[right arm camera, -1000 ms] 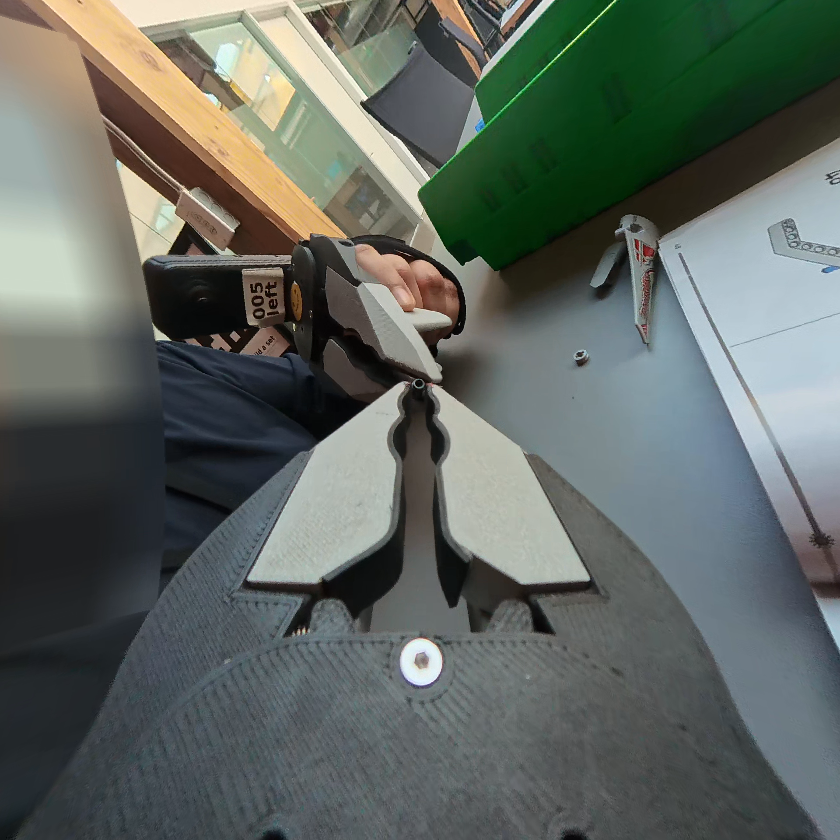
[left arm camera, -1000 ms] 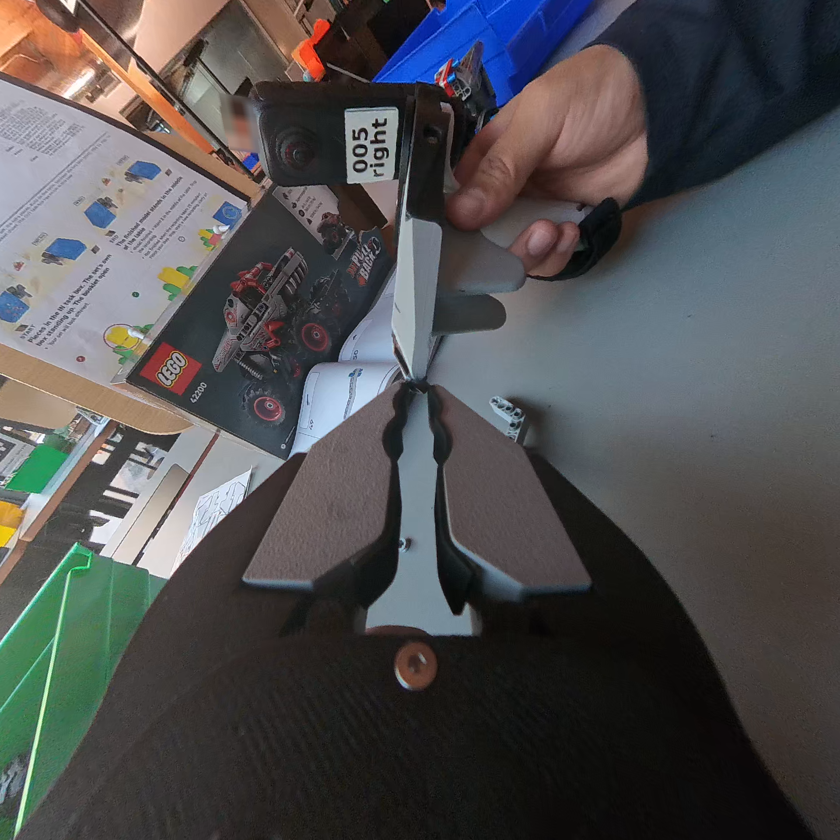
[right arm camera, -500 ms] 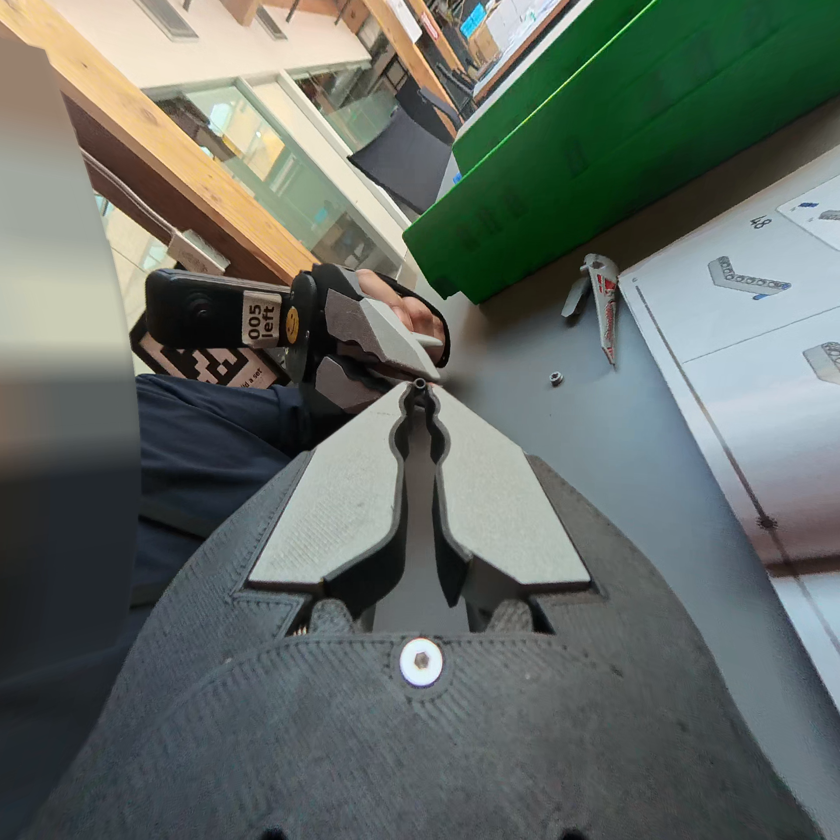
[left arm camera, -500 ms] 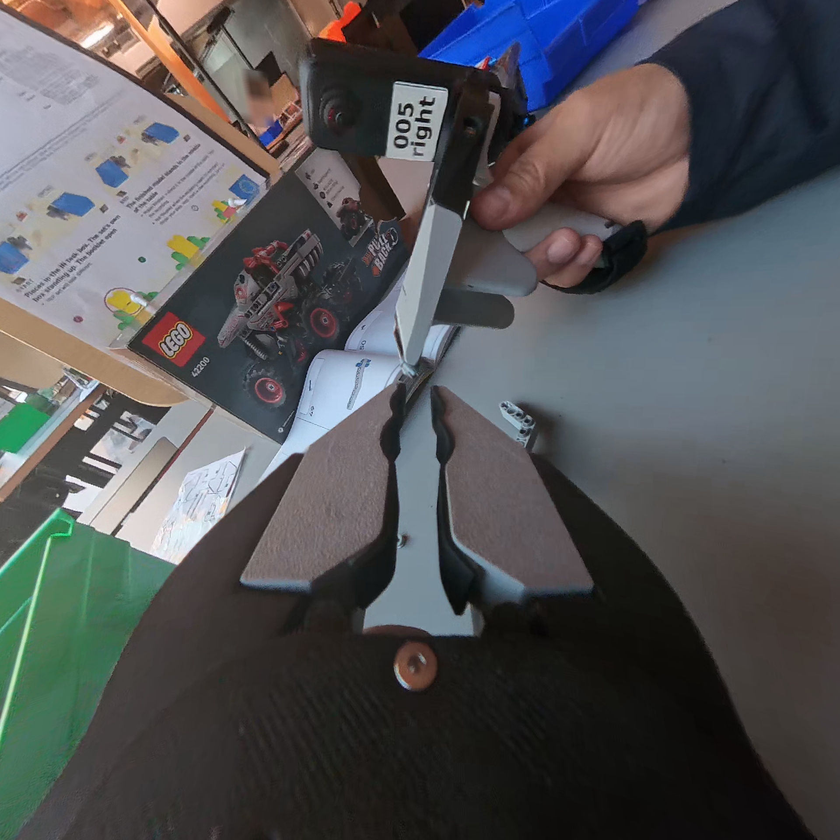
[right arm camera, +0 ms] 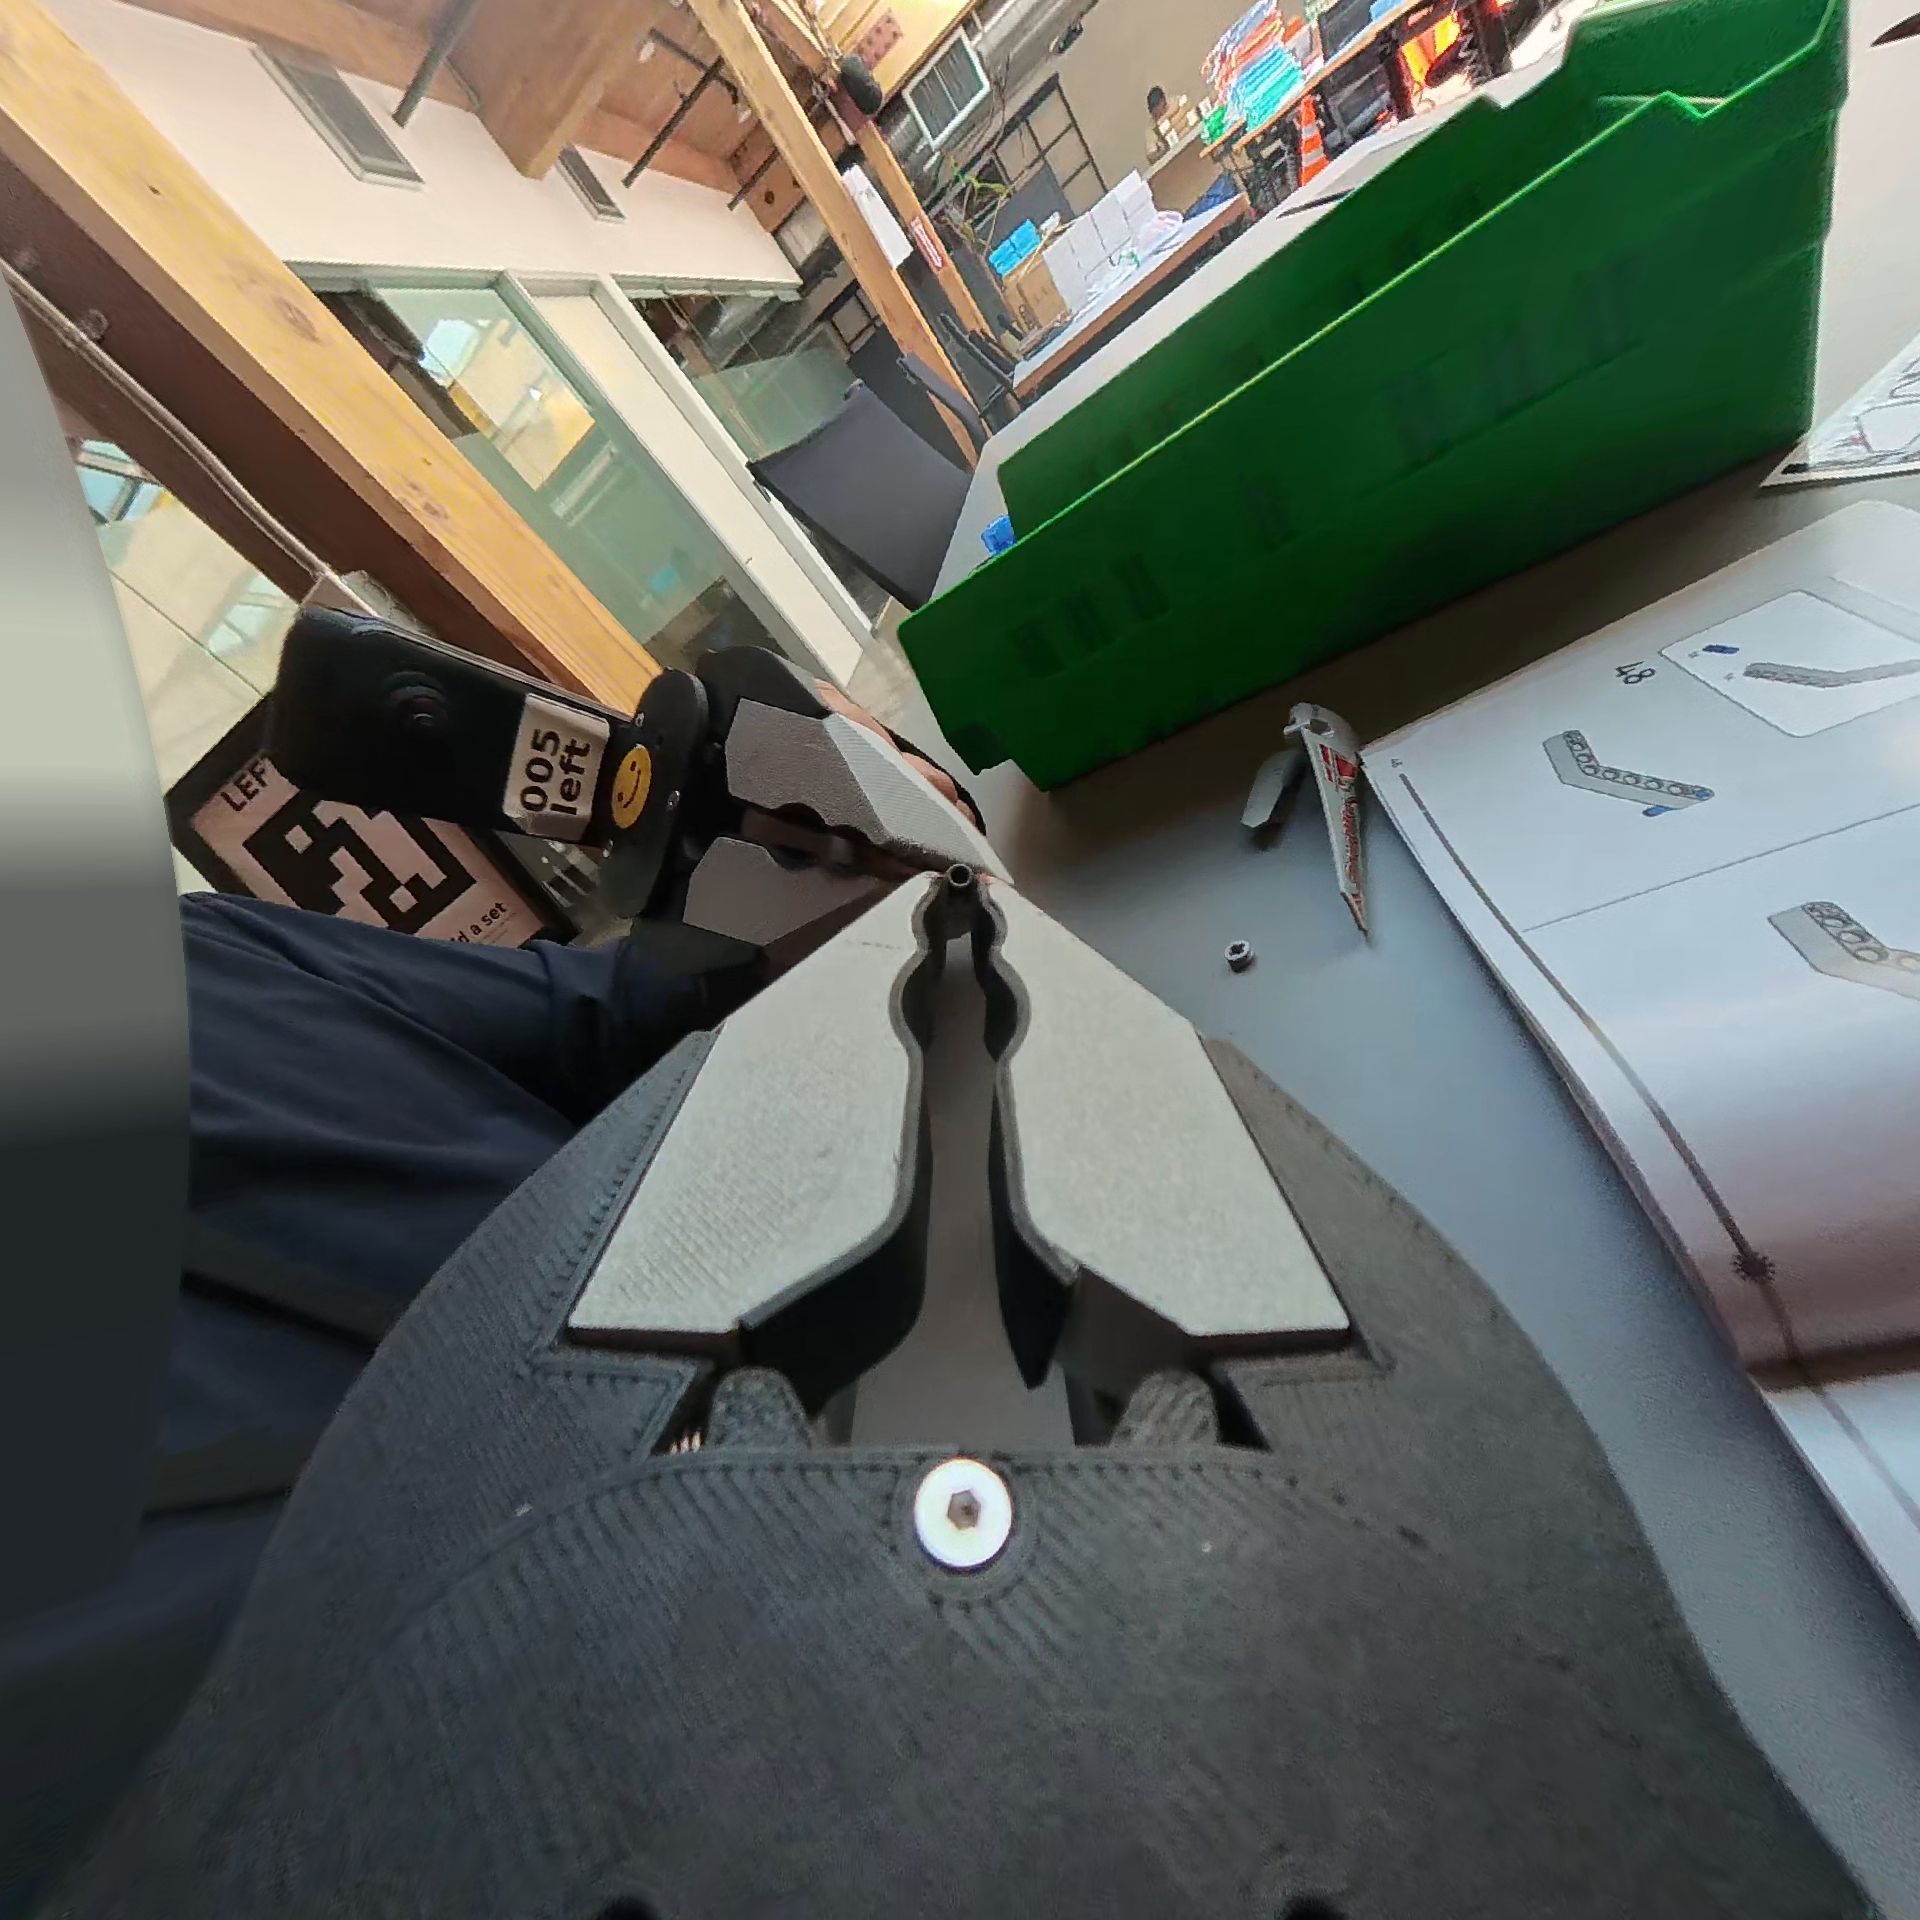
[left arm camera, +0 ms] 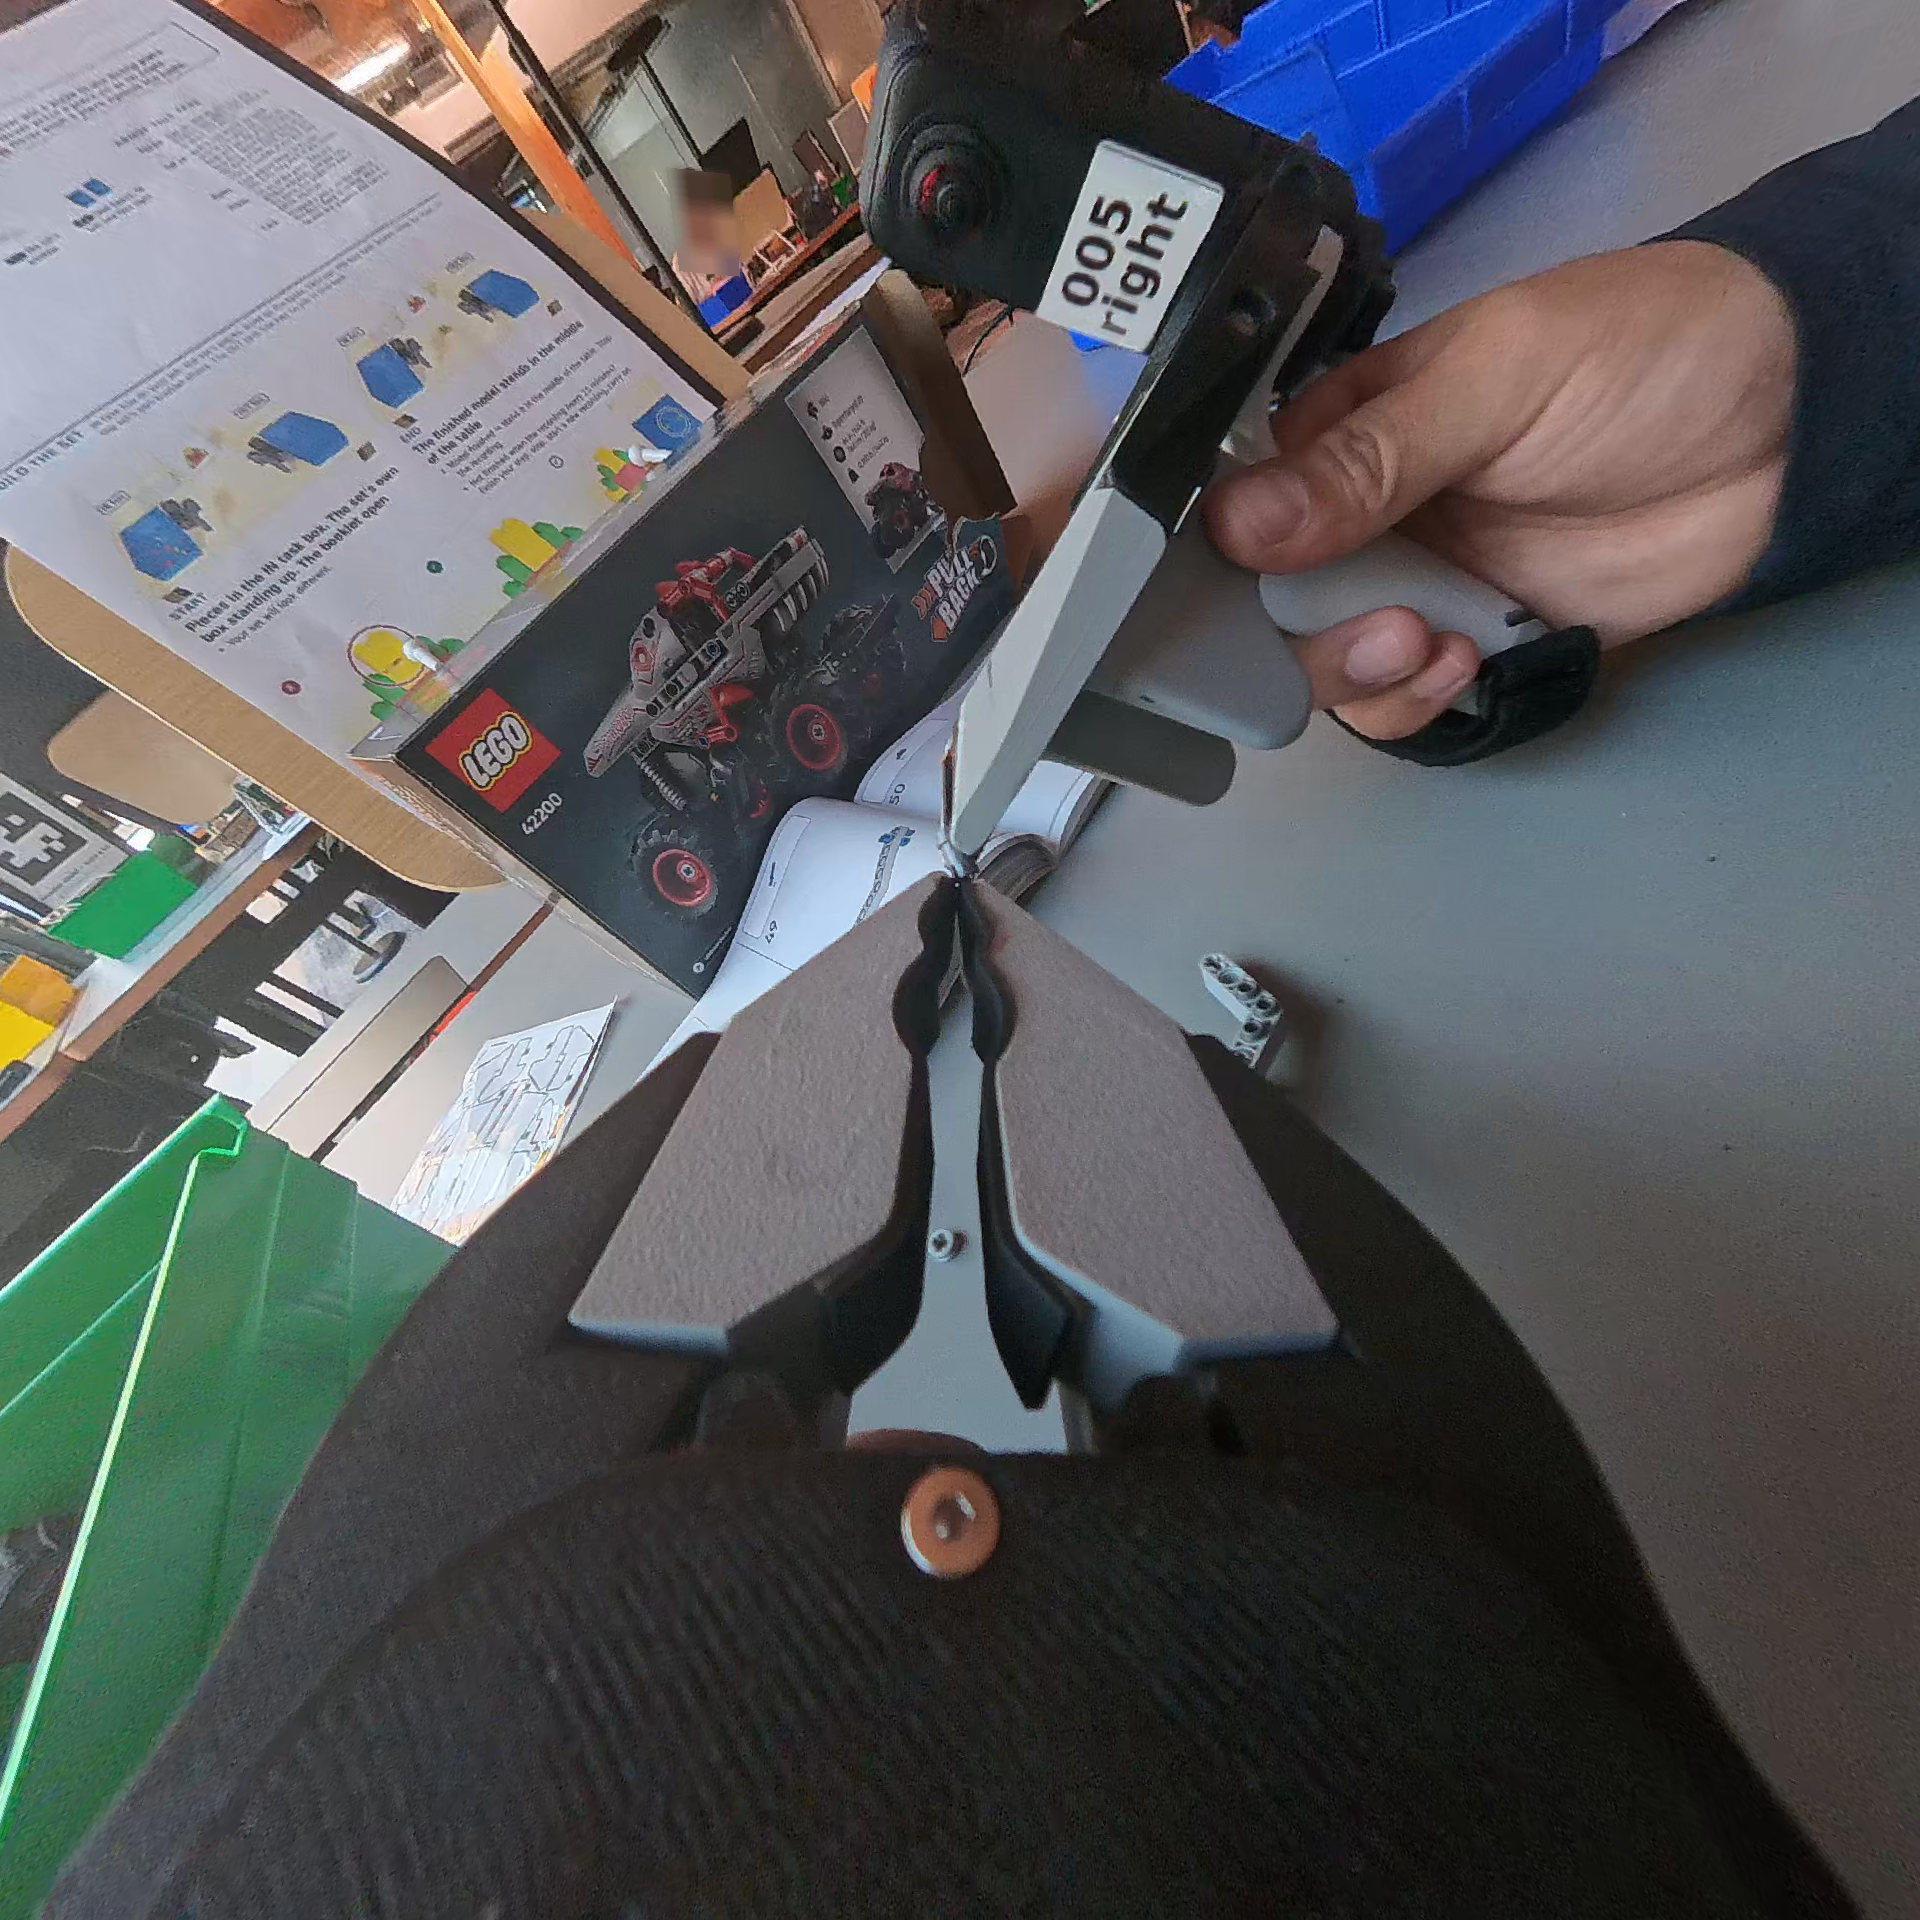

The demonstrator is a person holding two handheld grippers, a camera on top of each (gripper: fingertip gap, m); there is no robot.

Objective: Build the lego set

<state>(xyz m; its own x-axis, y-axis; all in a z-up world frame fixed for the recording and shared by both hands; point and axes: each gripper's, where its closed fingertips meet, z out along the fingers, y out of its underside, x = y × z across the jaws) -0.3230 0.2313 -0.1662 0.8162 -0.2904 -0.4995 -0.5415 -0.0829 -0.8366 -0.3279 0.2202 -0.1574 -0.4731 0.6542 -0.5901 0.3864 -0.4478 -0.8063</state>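
My right gripper (right arm camera: 961, 883) is shut on a small dark grey tubular pin (right arm camera: 961, 879), whose open end shows between its tips. My left gripper (left arm camera: 958, 891) is shut tip to tip against the right gripper (left arm camera: 961, 836), and a tiny grey piece (left arm camera: 951, 860) sits where the two tips meet. In the right wrist view the left gripper (right arm camera: 971, 871) comes in from the left, with its fingers closed onto the same pin. Both grippers are held just above the grey table (left arm camera: 1558, 1039).
The set's box (left arm camera: 707, 707) stands behind an open instruction booklet (right arm camera: 1662, 935). A white angled beam (left arm camera: 1242, 1008), a grey-and-red panel piece (right arm camera: 1335, 821) and a small bush (right arm camera: 1236, 954) lie loose. Also there: a green bin (right arm camera: 1403, 468), a blue bin (left arm camera: 1455, 94) and a sticker sheet (left arm camera: 509, 1112).
My left gripper's tips, slightly apart half a second ago, have closed at the right gripper's tip. Both grippers have tilted a little, and their tips have stayed together.
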